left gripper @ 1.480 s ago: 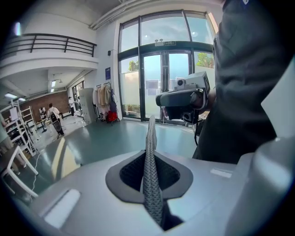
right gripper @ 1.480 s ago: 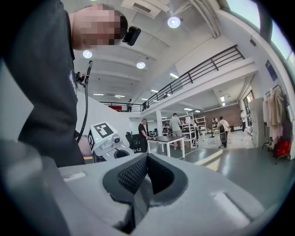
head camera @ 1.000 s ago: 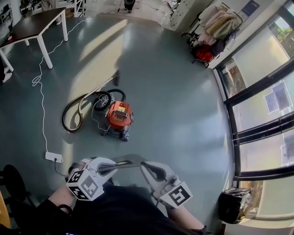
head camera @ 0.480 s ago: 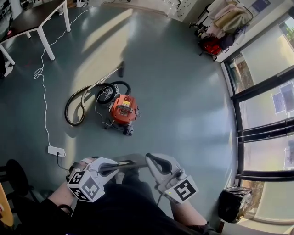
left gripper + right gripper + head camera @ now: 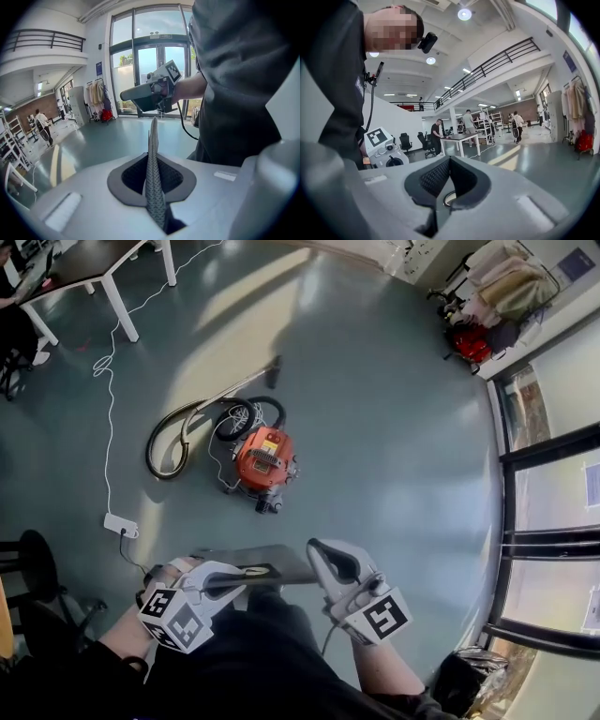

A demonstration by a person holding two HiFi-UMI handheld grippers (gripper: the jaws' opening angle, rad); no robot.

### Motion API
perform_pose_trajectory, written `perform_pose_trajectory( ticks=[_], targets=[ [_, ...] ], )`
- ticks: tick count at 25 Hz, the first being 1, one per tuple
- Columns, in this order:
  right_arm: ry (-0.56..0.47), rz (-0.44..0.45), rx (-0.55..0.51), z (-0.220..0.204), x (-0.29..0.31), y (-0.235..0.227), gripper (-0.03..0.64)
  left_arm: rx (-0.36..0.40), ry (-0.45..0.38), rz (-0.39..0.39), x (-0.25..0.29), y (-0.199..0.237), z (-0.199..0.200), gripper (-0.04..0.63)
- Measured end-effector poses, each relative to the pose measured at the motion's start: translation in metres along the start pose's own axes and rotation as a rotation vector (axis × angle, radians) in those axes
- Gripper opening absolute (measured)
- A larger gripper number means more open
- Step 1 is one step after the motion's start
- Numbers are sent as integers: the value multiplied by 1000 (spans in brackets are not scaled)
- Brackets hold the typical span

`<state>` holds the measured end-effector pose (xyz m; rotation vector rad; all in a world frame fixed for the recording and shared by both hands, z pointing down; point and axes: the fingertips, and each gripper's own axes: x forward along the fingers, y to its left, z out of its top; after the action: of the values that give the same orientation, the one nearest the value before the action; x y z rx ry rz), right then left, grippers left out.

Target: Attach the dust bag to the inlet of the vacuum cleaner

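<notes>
While looking down in the head view, I hold my left claw [image 5: 265, 572] and right claw [image 5: 318, 552] out in front of my body, one at each end of the flat grey dust bag [image 5: 277, 560]. The bag spans flat between them, above the floor and touching nothing else. Its round opening [image 5: 253, 571] sits near the left claw. The orange vacuum cleaner [image 5: 263, 457] stands on the floor well apart from the bag. Its hose [image 5: 167, 432] is looped at its left, and a white cable [image 5: 110, 418] runs to a power strip [image 5: 122, 525]. Left gripper view: my left claw [image 5: 151, 180] pinches the bag's edge, jaws nearly together. The bag shows edge-on as a thin textured strip [image 5: 153, 140] rising from the pads. Beyond it the right claw [image 5: 126, 96] is gripped in my hand, glass doors behind. Right gripper view: my right claw [image 5: 449, 180] is pressed together on the bag, with the ring of the opening [image 5: 449, 199] just showing below the pads. The left claw's marker cube [image 5: 377, 137] is at the left. People stand by a table [image 5: 461, 137] far back.
</notes>
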<state>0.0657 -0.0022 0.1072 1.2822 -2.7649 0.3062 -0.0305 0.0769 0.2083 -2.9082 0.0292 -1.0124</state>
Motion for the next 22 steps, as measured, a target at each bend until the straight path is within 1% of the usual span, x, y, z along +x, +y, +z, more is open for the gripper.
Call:
perform_pose_trajectory(
  ticks=[3, 7, 10, 13, 17, 22],
  targets=[
    [12, 26, 4, -7, 3, -17, -8, 6, 11, 19, 14, 5, 2, 41],
    [3, 52, 6, -17, 8, -36, -8, 5, 33, 34, 35, 10, -6, 41],
    [41, 37, -3, -33, 13, -51, -8, -10, 31, 31, 49, 16, -14, 41],
    [35, 27, 17, -42, 23, -57, -8, -22, 16, 12, 58, 21, -24, 41],
    [83, -28, 24, -74, 34, -68, -8, -6, 8, -18, 70, 31, -41, 41],
    [90, -79, 51, -101, 53, -75, -8, 8, -10, -62, 84, 43, -62, 41]
  ],
)
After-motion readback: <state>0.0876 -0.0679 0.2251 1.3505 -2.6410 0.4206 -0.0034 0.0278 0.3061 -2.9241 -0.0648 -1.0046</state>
